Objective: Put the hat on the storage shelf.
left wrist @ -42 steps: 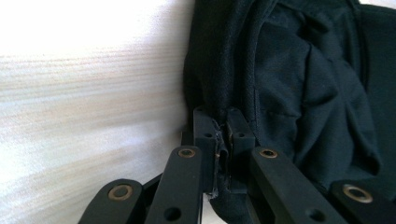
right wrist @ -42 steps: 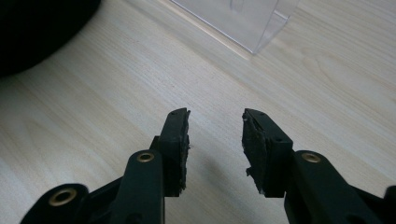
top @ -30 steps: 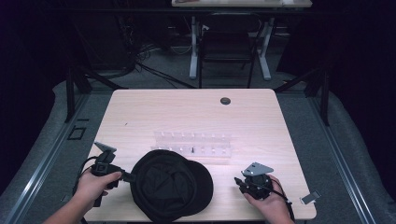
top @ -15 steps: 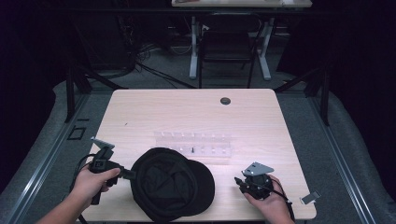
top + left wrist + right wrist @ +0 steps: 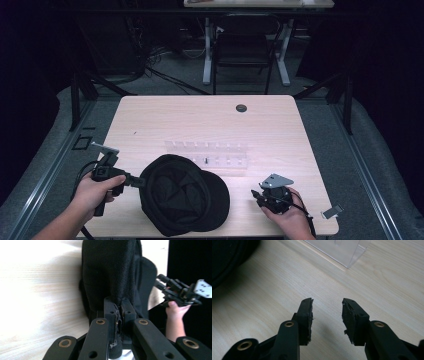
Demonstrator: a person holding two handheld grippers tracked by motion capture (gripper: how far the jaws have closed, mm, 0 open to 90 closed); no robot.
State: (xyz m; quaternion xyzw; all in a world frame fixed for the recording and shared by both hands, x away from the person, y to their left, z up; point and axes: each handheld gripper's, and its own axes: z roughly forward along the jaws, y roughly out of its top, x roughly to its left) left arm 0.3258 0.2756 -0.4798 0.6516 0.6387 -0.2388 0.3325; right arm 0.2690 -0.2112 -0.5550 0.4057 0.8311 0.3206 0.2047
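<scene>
- Cap (image 5: 182, 200), black, lies opening-up on the near part of the wooden table (image 5: 200, 120), between the 2 hands; its brim points toward the right gripper.
- Left gripper (image 5: 134, 181) meets the cap's left edge. In the left gripper view the jaws are pressed together on a fold of the cap's fabric (image 5: 110, 277), pads nearly touching through the cloth.
- Right gripper (image 5: 260, 196) sits near the table's front right corner, well apart from the cap. In the right gripper view its jaws stand apart with nothing between them, bare wood below.
- Clear plastic rack (image 5: 207, 154) stands just behind the cap, close to its crown.
- Risk: the bite is on soft cloth at 1 edge only; a lift or a pull would likely let the cap sag, twist or slide out of the pads.
- Risk: dragging the cap away from the person could nudge the light rack, which stands close behind it.
</scene>
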